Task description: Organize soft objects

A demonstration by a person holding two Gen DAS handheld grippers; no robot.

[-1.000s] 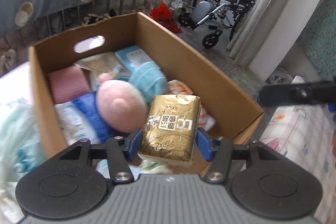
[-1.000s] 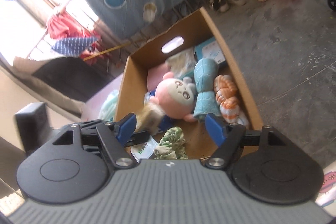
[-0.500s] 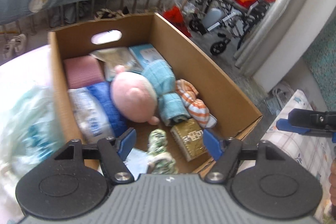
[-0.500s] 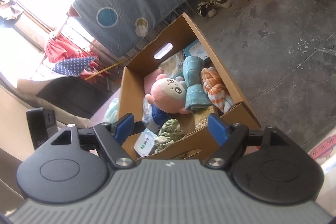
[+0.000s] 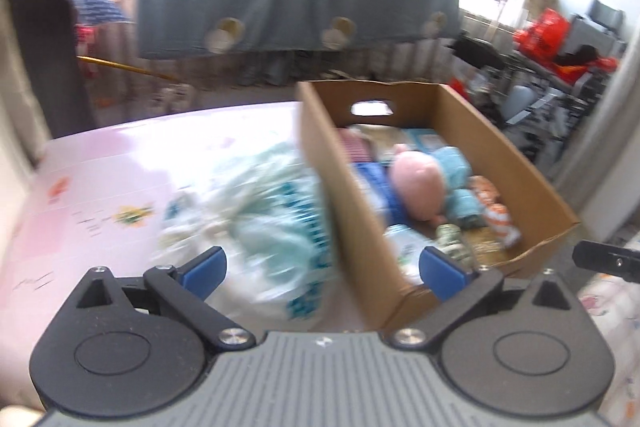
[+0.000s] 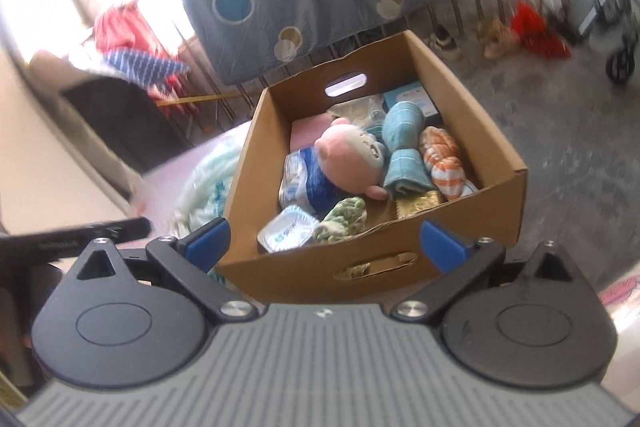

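Both grippers empty, so I read this as the gap between placements: one item is in, the next is not yet picked.

Left gripper [image 5: 322,265]: jaws spread wide, nothing between them. It hangs over the near left wall of the open brown cardboard box [image 5: 532,183], half over the crumpled pale-green and white plastic bag [image 5: 256,227] that lies on the pink bed sheet [image 5: 100,179] just left of the box, touching its wall. View is motion-blurred.

Right gripper [image 6: 324,241]: jaws also wide apart, empty, hovering at the near wall of the box [image 6: 460,83], looking down into it.

Box contents, right wrist view: pink round-headed plush doll in a blue top [image 6: 352,151] in the middle, rolled teal knitted cloth [image 6: 402,147] right of it, orange-and-white striped soft bundle [image 6: 444,163] against the right wall, gold foil tissue pack [image 6: 420,205] at the near right, green-and-white crocheted piece [image 6: 344,217] and white sealed tissue pack [image 6: 286,229] near the front, pink folded cloth [image 6: 306,129] and light-blue pack [image 6: 410,99] at the far end.

The only soft thing I see outside the box is the plastic bag; what it holds I cannot tell. My guess for the next move: bring the left gripper down onto a bunched fold of the bag, close on it, lift clear of the box wall and drop it inside. Space is tight; the near left corner looks freest.
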